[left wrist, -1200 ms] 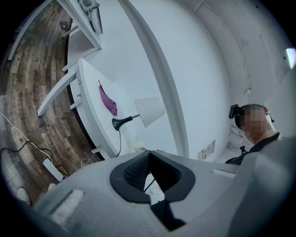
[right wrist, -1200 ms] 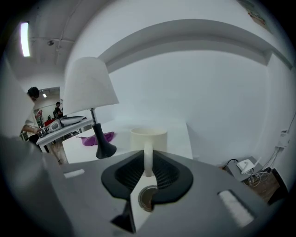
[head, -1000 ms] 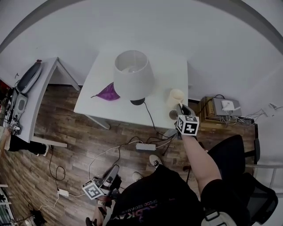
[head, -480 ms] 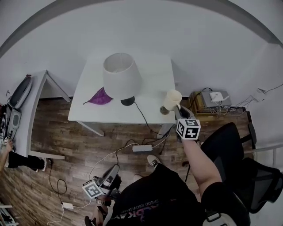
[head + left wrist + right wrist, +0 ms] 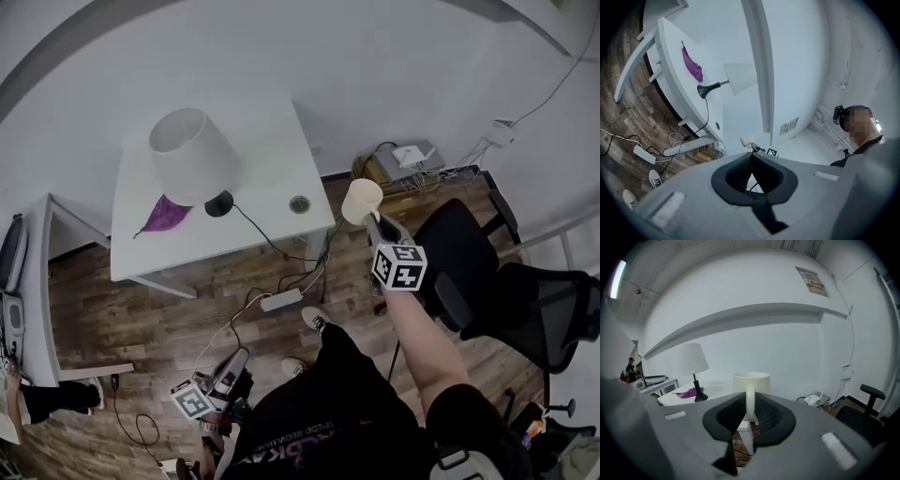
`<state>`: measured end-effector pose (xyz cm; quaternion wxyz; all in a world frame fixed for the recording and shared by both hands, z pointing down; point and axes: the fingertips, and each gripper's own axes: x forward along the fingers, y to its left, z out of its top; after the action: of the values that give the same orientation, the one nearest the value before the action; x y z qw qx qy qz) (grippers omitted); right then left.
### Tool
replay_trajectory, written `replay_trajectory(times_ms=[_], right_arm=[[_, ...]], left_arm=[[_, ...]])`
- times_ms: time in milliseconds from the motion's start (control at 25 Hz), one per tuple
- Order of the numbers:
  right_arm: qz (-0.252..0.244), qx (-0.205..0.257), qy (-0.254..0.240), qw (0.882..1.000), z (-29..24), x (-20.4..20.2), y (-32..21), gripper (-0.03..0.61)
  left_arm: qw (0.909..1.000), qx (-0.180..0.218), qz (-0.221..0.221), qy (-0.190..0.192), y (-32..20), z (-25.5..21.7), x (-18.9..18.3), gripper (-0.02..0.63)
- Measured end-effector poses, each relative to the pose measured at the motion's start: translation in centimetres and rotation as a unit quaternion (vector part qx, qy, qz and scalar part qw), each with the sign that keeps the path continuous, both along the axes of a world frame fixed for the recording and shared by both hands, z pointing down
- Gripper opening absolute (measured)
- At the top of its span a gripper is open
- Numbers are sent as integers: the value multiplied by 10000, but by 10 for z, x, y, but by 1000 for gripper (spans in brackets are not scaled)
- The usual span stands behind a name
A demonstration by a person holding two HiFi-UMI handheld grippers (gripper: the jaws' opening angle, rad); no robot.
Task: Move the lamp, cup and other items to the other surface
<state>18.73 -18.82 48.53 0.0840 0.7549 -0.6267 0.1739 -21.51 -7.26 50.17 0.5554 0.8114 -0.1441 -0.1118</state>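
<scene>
Low by the person's legs, the left gripper (image 5: 750,159) has its jaws pressed together with nothing between them. The print on the black shirt (image 5: 309,441) is upside down and unreadable. The right gripper (image 5: 750,401) is clenched on the handle of the cream cup (image 5: 361,199), held upright in the air just past the corner of the white table (image 5: 262,159). On the table stand a lamp (image 5: 190,155), a purple cloth (image 5: 161,214) and a small round disc (image 5: 299,203). A wall notice (image 5: 813,283) is too small to read.

White wall (image 5: 375,56), wood-plank floor (image 5: 141,328), white table (image 5: 272,169) against the wall, black office chair (image 5: 459,244) nearby
</scene>
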Motion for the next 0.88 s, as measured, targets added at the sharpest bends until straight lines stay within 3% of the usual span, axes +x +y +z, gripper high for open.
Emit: replay_trajectory(times_ms=[320,600,880], right_arm=[[1063,-122,55,9942,-1,79,116,55],[1857,-105,33,9825,-7,150,195,55],[2289,-196,-23,9732,0,229,250,55]], left_arm=[[9955,37,940,124,21,-2,54,-8],[9899,-52,1405,167,34,-5,109,-8],[9844,-14,1759,85,51,-9,183,-8]])
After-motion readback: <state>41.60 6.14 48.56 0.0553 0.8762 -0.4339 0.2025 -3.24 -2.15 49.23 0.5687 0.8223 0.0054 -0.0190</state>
